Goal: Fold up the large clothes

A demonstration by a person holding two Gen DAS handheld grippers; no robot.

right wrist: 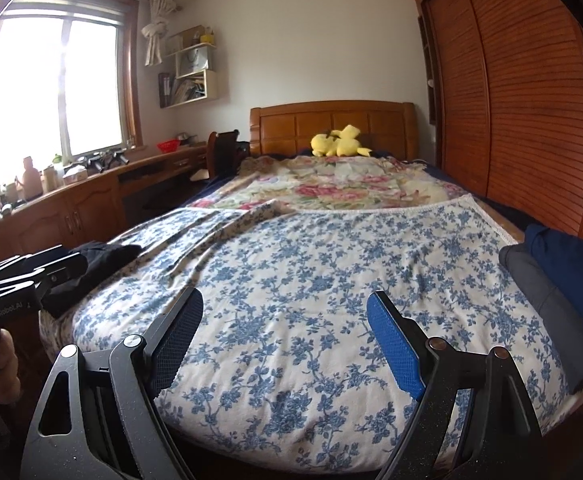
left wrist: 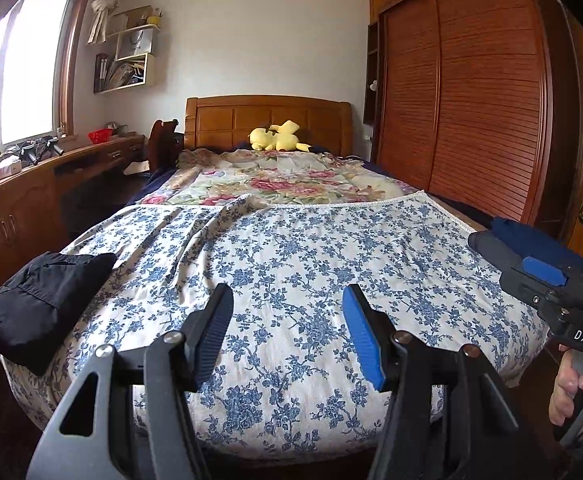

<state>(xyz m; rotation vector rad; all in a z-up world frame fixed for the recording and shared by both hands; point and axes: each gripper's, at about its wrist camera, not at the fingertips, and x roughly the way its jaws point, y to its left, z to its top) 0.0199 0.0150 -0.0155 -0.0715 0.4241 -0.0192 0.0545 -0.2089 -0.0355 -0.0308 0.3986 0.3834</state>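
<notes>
A white cotton sheet printed with blue flowers lies spread over the near end of a wooden-framed bed, its far lace-trimmed edge running across the mattress and 1 loose fold ridging up toward the far left. Beyond it a cream quilt with pink and red blossoms covers the rest of the mattress, and a yellow plush toy lies against the headboard.

The left gripper, black with 1 black pad and 1 blue pad, hangs above the near middle of the sheet with its jaws partly apart and nothing between them. The right gripper hovers over the same stretch of fabric with its jaws spread wide, also empty. A hand grips the right gripper's handle at the right edge of the left wrist view.

The clothes sit at the 2 near corners of the bed. A crumpled black garment lies at the left corner, partly on the sheet and hanging over its edge. A folded grey garment and a dark blue garment are stacked together at the right corner, touching each other, with the blue 1 farther back.

A brown slatted wardrobe lines the right wall, and a long wooden counter runs under the bright window on the left.
</notes>
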